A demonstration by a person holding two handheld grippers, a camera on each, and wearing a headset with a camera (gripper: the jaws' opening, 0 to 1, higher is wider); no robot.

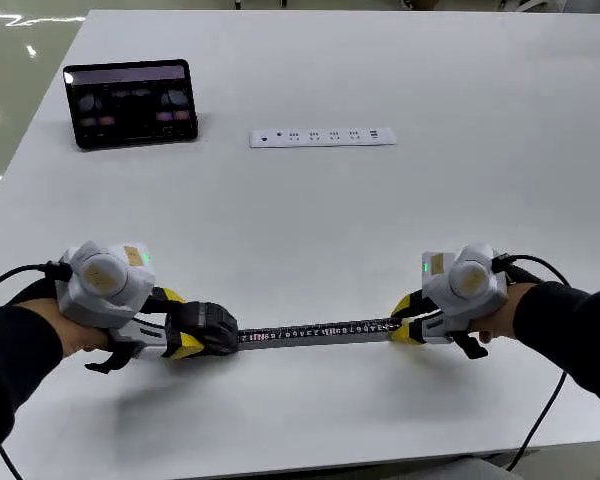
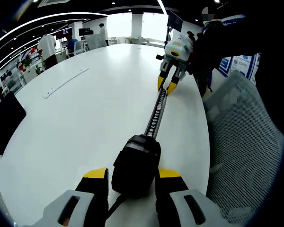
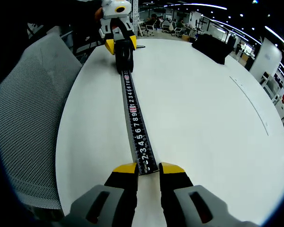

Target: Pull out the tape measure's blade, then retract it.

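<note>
Blade [image 1: 315,333] lies extended; my left gripper [image 1: 180,322] clamps the tape measure case [image 1: 210,328], my right gripper [image 1: 403,320] pinches its tip.

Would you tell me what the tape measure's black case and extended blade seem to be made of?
The black tape measure case: likely matte plastic or rubber, dull sheen. Its dark numbered blade: probably thin coated steel, printed, spanning straight.

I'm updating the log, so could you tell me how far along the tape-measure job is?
Pull-out looks done: a long run of blade is out. In hand: the left hand-held gripper clamps the case, the right hand-held gripper pinches the blade's tip. Left: retracting it.
</note>
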